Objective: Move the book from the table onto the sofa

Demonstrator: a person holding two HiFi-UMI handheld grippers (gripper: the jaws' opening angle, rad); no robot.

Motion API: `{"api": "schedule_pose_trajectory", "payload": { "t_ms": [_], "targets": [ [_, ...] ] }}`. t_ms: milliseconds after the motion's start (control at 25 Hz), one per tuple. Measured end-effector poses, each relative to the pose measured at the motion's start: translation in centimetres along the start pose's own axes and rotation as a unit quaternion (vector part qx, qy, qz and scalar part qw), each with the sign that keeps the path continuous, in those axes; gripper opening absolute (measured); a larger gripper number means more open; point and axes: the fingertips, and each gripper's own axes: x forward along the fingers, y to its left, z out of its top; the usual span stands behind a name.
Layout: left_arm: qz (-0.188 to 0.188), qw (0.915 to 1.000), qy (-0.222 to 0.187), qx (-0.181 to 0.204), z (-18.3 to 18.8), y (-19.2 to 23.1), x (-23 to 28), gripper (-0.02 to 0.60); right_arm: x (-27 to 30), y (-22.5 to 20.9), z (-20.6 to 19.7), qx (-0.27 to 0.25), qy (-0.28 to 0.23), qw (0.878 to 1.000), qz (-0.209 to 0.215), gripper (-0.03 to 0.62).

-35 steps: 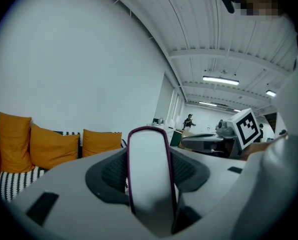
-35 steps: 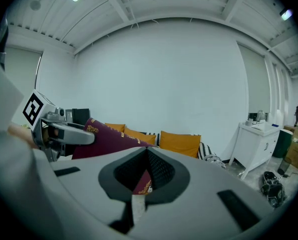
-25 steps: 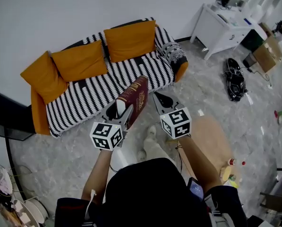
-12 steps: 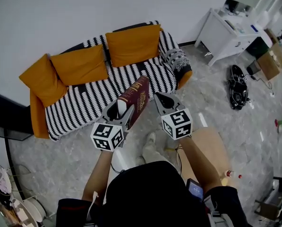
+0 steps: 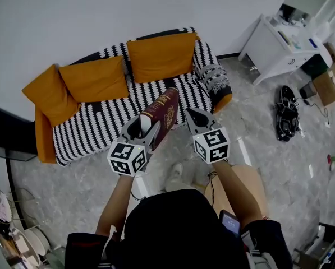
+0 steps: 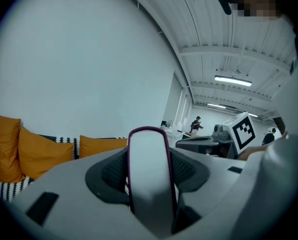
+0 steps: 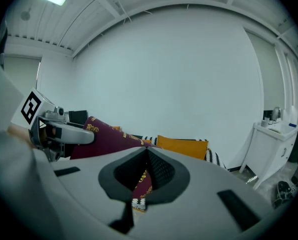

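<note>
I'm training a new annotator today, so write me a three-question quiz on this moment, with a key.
1. Which gripper holds the book? A) left B) right C) both
2. Fill in: the sofa carries ___ orange cushions.
3. True or false: the book already lies on the sofa.
Key: 1 A, the left gripper is clamped on it, while the right gripper is shut and empty. 2 three. 3 false, it is held off the seat in the left gripper.

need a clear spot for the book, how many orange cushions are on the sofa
3: left cushion at the sofa's left end, middle cushion beside it, right cushion further right, all along the back. None seems hidden.
</note>
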Motion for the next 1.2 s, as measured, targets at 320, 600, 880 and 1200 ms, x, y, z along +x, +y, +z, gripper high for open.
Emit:
{"api": "schedule_pose_trajectory", "payload": {
  "t_ms": [320, 600, 880, 1200],
  "targets": [
    [0.016, 0.9997, 0.016, -0.007, 0.4, 2.2, 5.9, 0.244, 4.0, -5.1, -0.6, 0.014, 0.012, 1.0, 0.011, 0.006],
    [0.024, 0.9995, 0.019, -0.006, 0.8, 3.4, 8.9, 0.244, 6.9, -7.4, -0.8, 0.011, 0.025, 0.999, 0.027, 0.006],
    [0.026, 0.9995, 0.019, -0.007, 1.7, 5.7, 10.1, 0.244, 9.8, -7.4, 0.3, 0.017, 0.023, 0.999, 0.034, 0.007],
    [0.006, 0.9991, 0.034, -0.024, 1.4, 10.5, 12.5, 0.244, 14.6, -6.8, 0.2, 0.028, 0.042, 0.998, 0.025, 0.006]
  ]
}}
